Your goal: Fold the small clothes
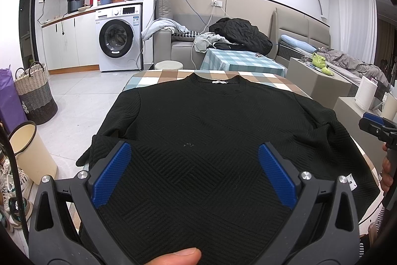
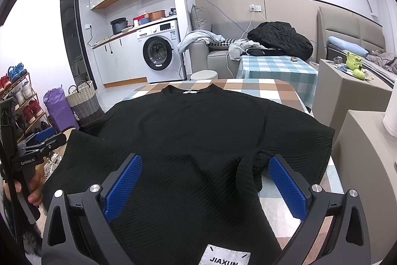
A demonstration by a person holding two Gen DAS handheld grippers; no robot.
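Checked bench [image 1: 158,77] carries a black top [image 1: 211,128], collar far, hem nearest both wide empty claws: left claw [image 1: 194,157], right claw [image 2: 206,167].

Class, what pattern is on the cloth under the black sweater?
The tablecloth is checked in brown, cream and pale blue; the right wrist view shows it best.
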